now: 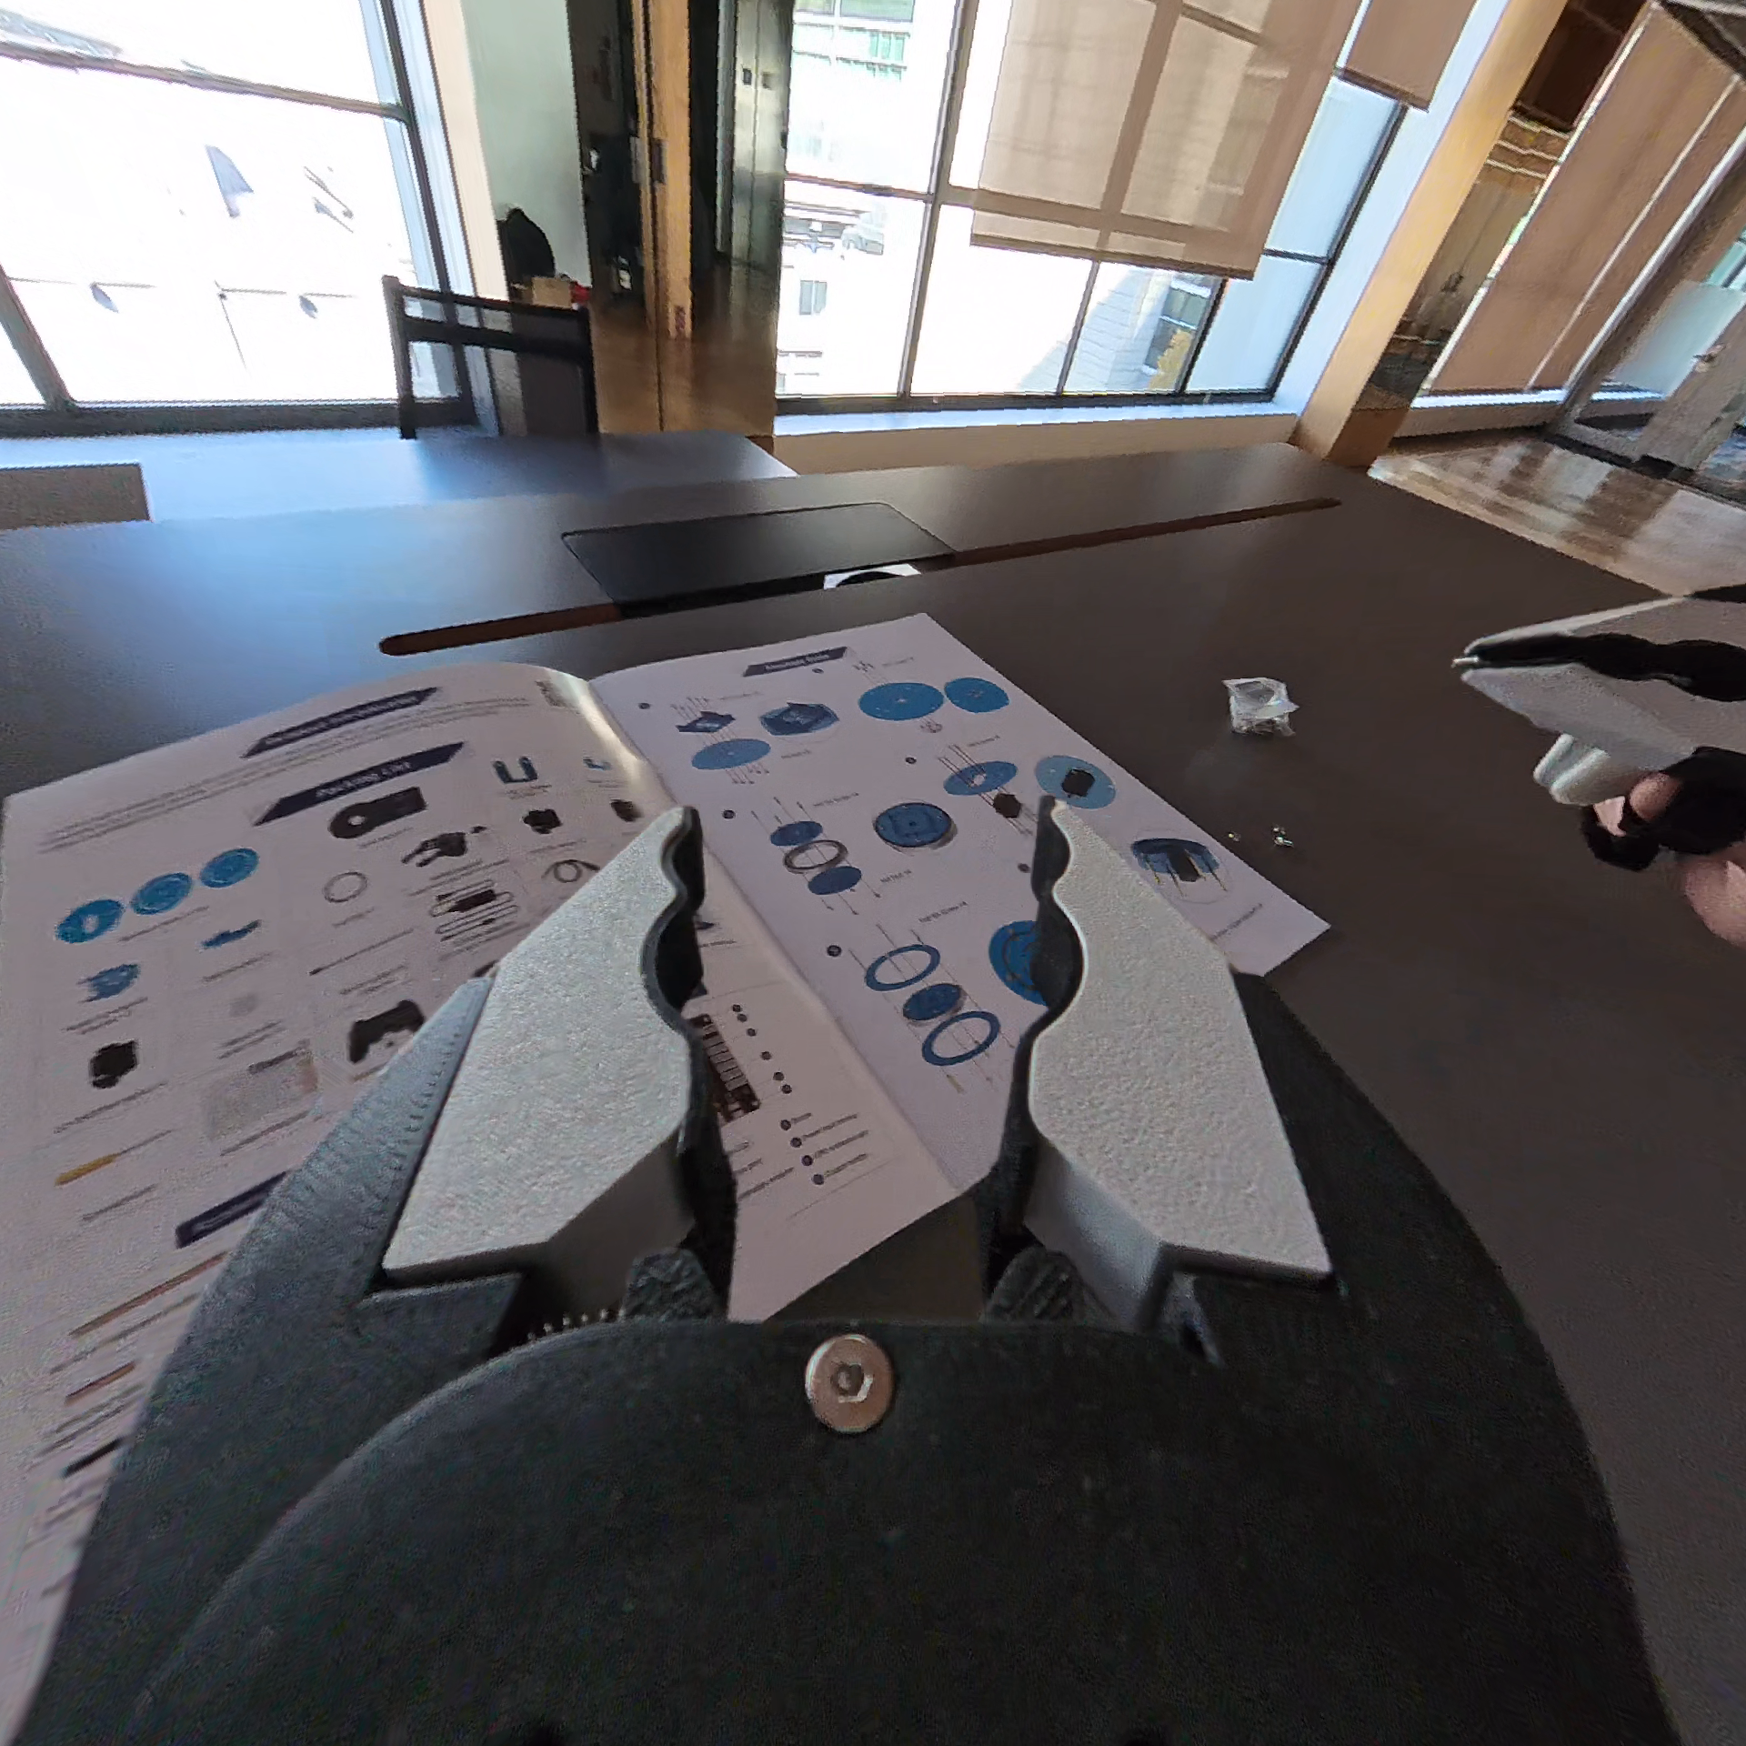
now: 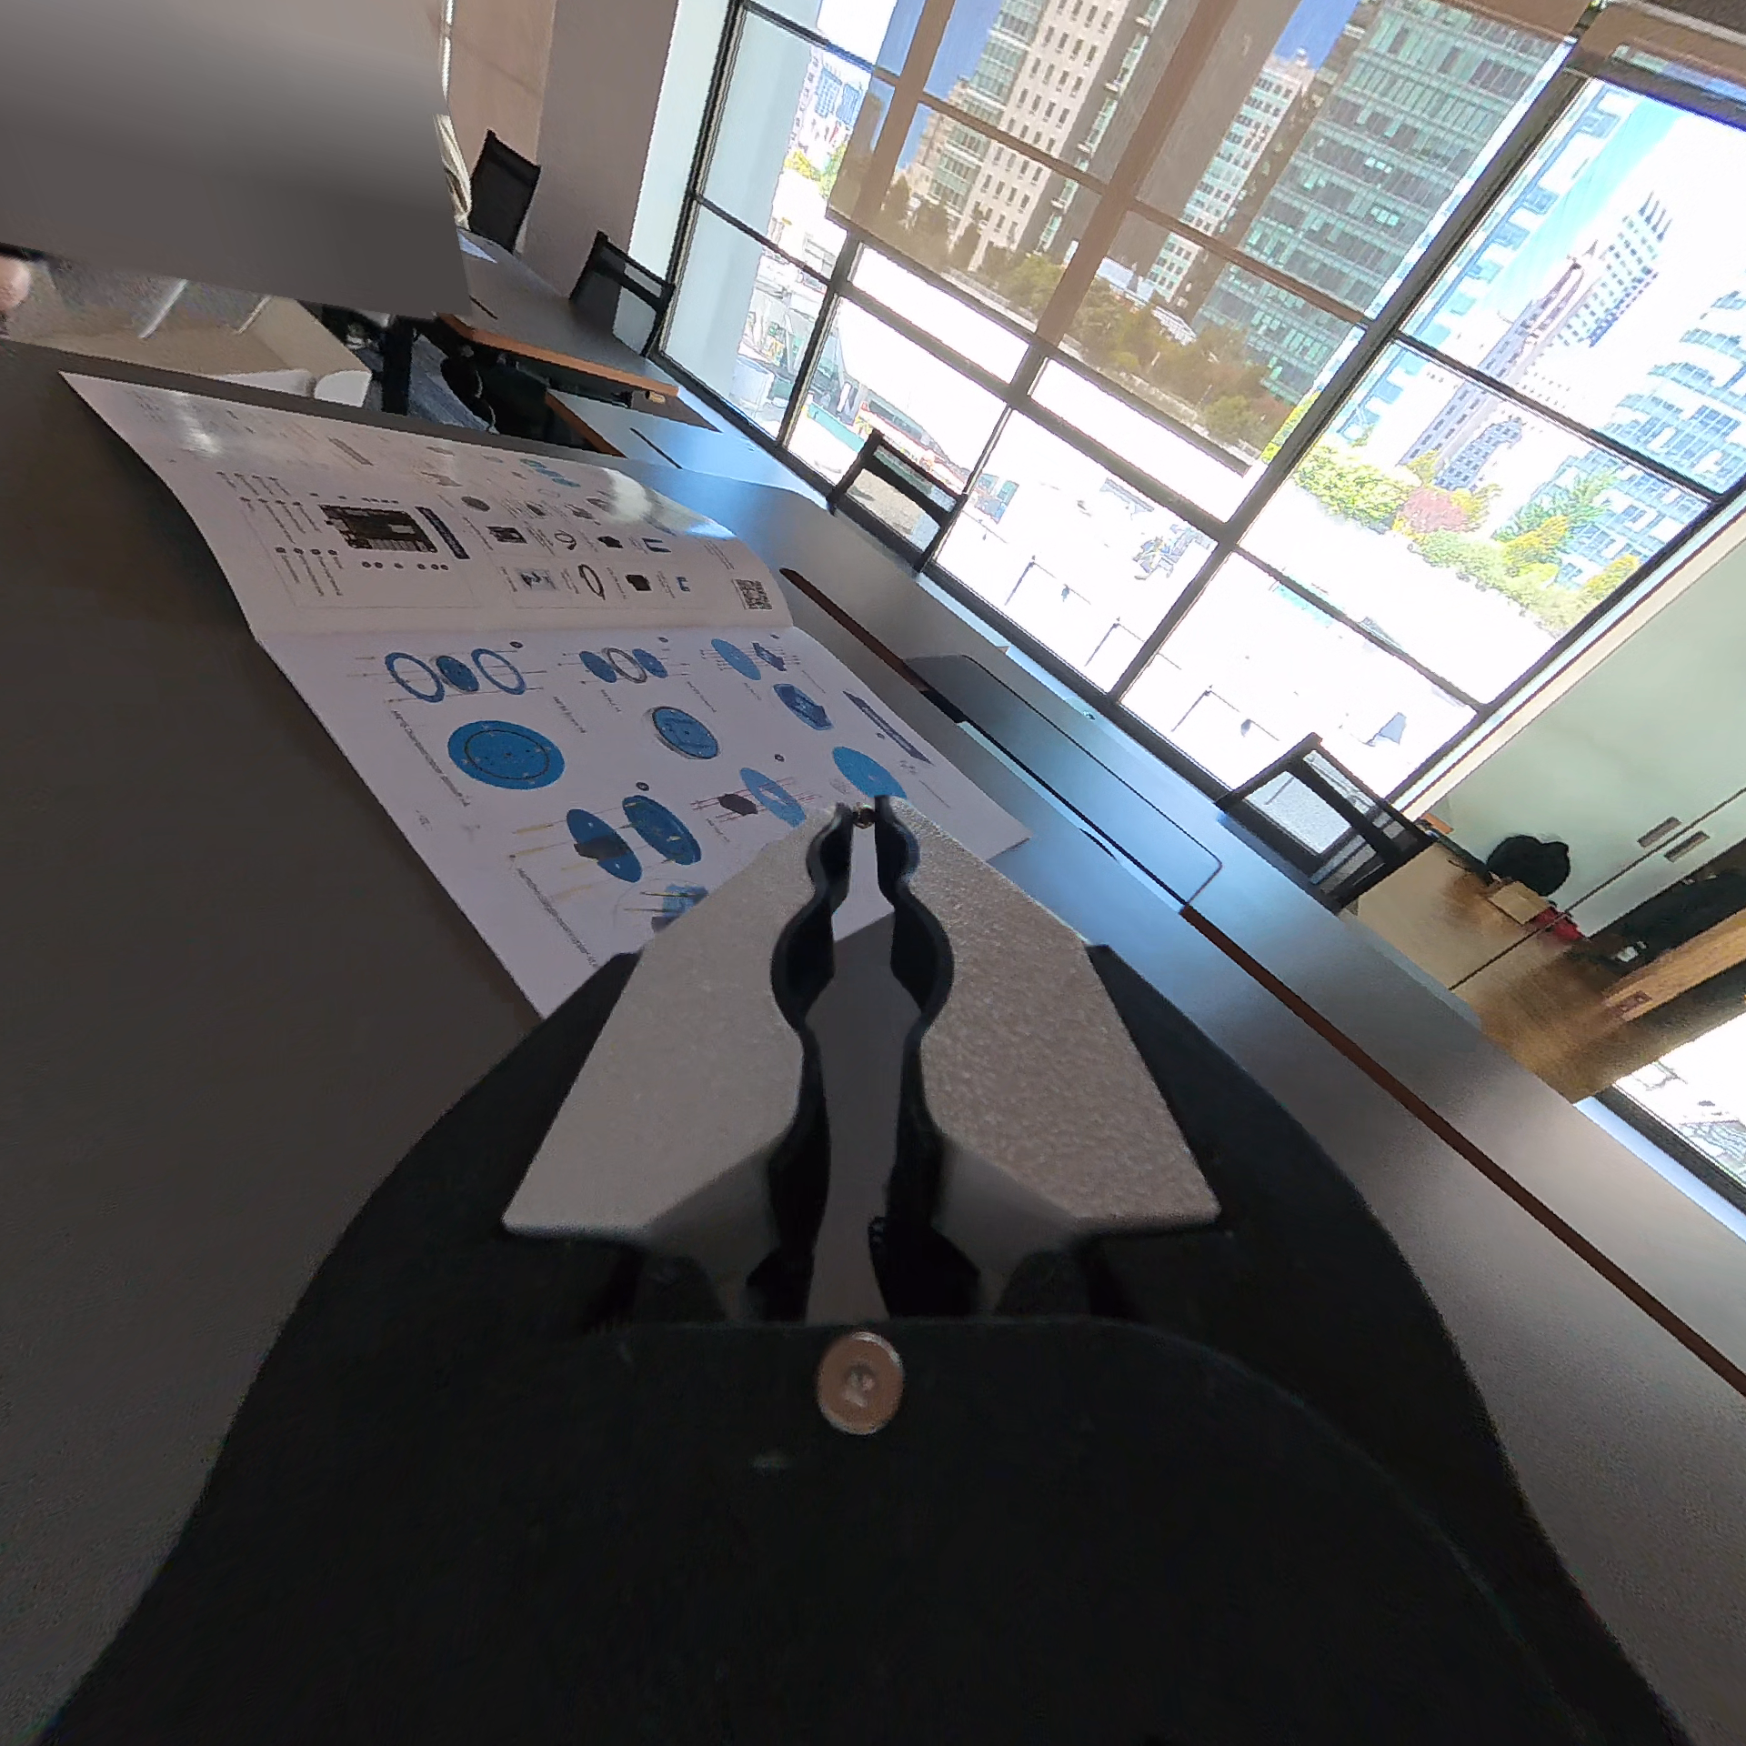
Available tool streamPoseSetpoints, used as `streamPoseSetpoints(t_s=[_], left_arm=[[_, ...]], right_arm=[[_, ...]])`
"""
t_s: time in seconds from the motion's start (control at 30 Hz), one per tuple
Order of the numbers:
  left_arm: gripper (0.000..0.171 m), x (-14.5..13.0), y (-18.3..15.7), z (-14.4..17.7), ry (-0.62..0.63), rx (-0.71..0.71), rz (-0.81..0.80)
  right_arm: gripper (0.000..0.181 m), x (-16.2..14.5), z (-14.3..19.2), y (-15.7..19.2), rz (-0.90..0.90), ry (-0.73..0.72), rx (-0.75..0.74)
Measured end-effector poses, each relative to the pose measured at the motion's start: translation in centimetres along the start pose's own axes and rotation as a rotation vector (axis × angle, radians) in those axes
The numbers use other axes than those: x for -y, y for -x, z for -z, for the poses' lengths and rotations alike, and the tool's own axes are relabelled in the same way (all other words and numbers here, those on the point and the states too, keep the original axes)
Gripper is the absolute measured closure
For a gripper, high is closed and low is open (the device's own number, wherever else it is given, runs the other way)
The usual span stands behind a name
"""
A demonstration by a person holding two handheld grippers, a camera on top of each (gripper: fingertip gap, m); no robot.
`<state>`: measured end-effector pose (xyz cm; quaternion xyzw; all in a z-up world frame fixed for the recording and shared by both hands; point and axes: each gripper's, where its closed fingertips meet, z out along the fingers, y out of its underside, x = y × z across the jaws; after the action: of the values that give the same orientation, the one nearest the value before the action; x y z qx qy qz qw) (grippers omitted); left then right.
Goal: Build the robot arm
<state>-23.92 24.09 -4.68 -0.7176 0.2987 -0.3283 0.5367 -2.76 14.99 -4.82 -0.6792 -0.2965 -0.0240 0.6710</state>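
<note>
Between the tips of my right gripper [image 2: 864, 814] sits a tiny metallic piece, maybe a screw [image 2: 862, 810], though it is too small for me to be sure; the jaws are drawn nearly together and pinch it at the very tips, held in the air above the near corner of the open booklet [image 2: 529, 661]. From the left wrist view I see that same right gripper [image 1: 1474, 657] off to the side, above the dark table [image 1: 1417, 1039], carried by a hand [image 1: 1691, 831] in a black fingerless glove. Below it on the table lie a few more small metal bits [image 1: 1271, 834], and farther back a small clear bag [image 1: 1257, 704] of hardware. My left gripper [image 1: 864, 831] hangs over the middle of the booklet [image 1: 756, 803] with its fingers spread wide and nothing between them. The booklet lies open and flat, its pages printed with blue disc-shaped parts, black components, dark banner headings and a square code near the fold; I leave the printed words aside. Beyond it the tabletop has a dark rectangular panel [image 1: 756, 557] set in a long slot. Farther out are chairs [image 1: 491, 350], tall windows [image 2: 1228, 378] with city buildings outside, and half-lowered blinds [image 1: 1134, 123].
</note>
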Motion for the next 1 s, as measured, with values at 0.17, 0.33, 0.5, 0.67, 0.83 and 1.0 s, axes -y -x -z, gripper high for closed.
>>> streamPoseSetpoints(t_s=[0.17, 0.33, 0.5, 0.67, 0.83, 1.0], left_arm=[[0.103, -0.5, -2.1, -0.5, 0.012, -0.073, 0.004], [0.103, 0.0, -3.1, -0.1, -0.012, -0.107, 0.009], [0.103, 0.3, -2.4, 0.2, -0.029, -0.088, 0.013], [0.103, -0.2, -2.1, -0.1, -0.017, -0.078, 0.018], [0.102, -0.7, -2.0, -0.4, 0.009, -0.064, -0.035], [0.101, -0.6, -1.6, -0.2, 0.015, -0.035, -0.110]], right_arm=[[0.178, -0.8, 0.4, -2.4, -0.012, 0.018, -0.103], [0.178, -1.4, 0.4, -3.9, -0.018, 0.030, -0.174], [0.178, -2.3, -0.1, -4.0, -0.007, 0.061, -0.172], [0.178, -1.8, -0.4, -2.9, 0.029, 0.051, -0.129], [0.178, -0.6, -0.2, -0.9, 0.050, 0.020, -0.056], [0.178, -0.1, 0.4, 0.3, 0.064, 0.003, -0.002]])
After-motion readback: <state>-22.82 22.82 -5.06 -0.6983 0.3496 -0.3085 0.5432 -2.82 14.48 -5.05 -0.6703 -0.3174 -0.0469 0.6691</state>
